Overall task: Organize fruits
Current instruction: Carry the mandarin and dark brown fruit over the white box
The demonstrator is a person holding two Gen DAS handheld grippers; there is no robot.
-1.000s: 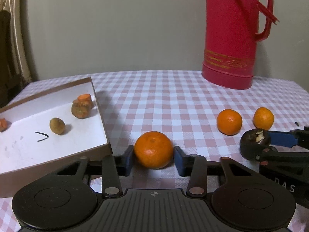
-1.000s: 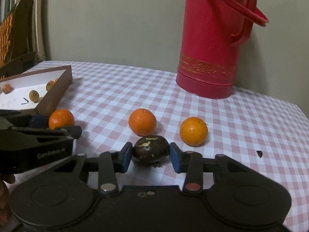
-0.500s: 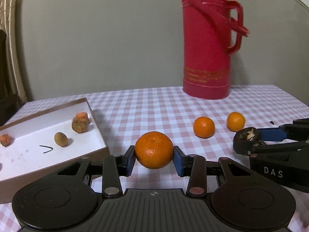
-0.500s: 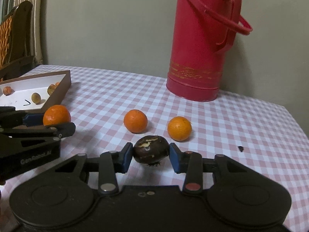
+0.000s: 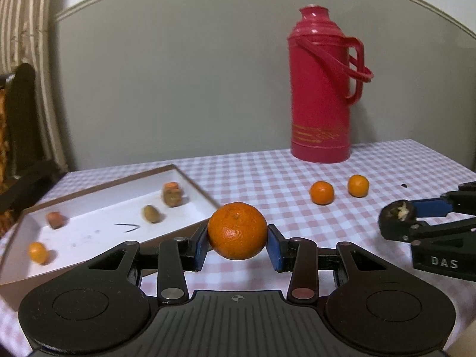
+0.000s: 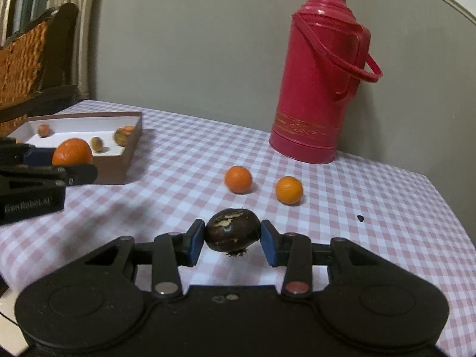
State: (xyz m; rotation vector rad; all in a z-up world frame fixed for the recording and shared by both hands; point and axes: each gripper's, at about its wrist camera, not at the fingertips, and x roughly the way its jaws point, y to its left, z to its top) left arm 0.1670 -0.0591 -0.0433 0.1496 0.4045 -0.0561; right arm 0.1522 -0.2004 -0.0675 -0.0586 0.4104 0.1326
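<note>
The left gripper (image 5: 237, 248) had its jaws clamped on an orange (image 5: 237, 231), held clear of the cloth (image 5: 267, 175). The right gripper (image 6: 232, 245) had its jaws clamped on a dark fruit (image 6: 232, 233), also lifted.

The step in hand looked like carrying both fruits to the box (image 5: 190, 178), which lay ahead and to the left of the left jaws, its near wall just beyond the left pad. To do it well, the orange probably needed to be lifted over that wall, lowered close to the white floor and let go only there, since a round fruit would likely roll. An open patch lay ahead-left of the jaws, away from the small fruits already inside. The right gripper would likely do best to wait or come in behind, so the two tools did not meet over the box.

The orange was nearly round, with no clear long axis; its stem dimple faced up and slightly toward the camera. The dark fruit was oval, its long axis running straight across from pad to pad, its peeling patch on top and a tufted end hanging beneath.

Two more oranges (image 6: 238, 179) (image 6: 289, 190) sat on the cloth well ahead of the right jaws.
</note>
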